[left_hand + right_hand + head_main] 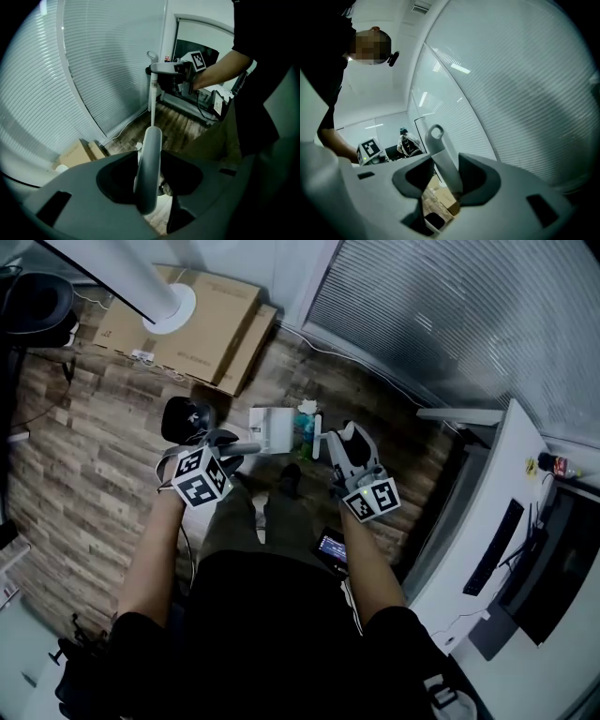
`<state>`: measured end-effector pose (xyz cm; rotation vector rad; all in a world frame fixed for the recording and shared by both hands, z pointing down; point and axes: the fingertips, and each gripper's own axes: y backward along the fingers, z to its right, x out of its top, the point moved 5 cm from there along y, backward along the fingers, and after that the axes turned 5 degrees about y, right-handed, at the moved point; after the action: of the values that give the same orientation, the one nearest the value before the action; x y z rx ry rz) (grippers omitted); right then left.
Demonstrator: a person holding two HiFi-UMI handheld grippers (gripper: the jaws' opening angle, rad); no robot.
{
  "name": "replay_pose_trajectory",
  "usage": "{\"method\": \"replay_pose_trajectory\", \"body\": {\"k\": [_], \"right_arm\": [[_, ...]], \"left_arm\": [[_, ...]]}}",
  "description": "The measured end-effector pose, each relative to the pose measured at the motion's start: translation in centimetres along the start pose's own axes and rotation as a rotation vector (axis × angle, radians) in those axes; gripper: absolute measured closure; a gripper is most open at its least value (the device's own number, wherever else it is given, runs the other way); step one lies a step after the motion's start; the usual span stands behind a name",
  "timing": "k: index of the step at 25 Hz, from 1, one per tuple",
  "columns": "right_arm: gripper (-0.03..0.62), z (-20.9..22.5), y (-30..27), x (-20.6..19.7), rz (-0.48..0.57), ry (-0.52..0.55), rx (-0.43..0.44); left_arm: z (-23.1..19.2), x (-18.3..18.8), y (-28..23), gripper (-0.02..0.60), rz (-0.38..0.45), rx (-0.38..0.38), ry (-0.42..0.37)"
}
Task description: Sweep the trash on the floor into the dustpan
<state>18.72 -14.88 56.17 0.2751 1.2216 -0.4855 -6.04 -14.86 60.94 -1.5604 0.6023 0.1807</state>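
The left gripper (150,185) fingers are shut tight on the white plastic dustpan's (272,429) grey handle. The right gripper (446,179) fingers hold the grey broom handle (438,150). The green crumpled trash (305,424) lies at the dustpan's 3 o'clock, nearer the broom.

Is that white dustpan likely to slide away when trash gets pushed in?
The dustpan looks like light plastic, so it might skid on the smooth wood floor. The left claw grips its handle, which should steady it.

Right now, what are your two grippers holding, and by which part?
The left gripper has its jaws shut on the dustpan handle, near its end. The right gripper has its jaws shut on the broom handle, just below its hanging loop.
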Motion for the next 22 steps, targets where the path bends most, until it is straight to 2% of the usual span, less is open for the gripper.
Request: {"method": "replay_pose_trajectory", "body": {"k": [7, 15, 17, 22], "right_arm": [[0.445, -2.6, -3.2, -0.1, 0.046, -0.068, 0.061], [0.445, -4.6, -4.4, 1.9, 0.117, -0.131, 0.236], [0.445, -3.9, -3.8, 2.6, 0.109, -0.110, 0.228], [0.454, -0.6, -0.5, 5.1, 0.123, -0.055, 0.138]], "left_arm": [[0.3, -0.3, 0.2, 0.442, 0.006, -0.013, -0.003], [0.3, -1.1, 0.6, 0.442, 0.013, -0.020, 0.003], [0.4, -1.0, 0.5, 0.442, 0.014, -0.019, 0.000], [0.7, -1.2, 0.6, 0.442, 0.012, -0.006, -0.002]]}}
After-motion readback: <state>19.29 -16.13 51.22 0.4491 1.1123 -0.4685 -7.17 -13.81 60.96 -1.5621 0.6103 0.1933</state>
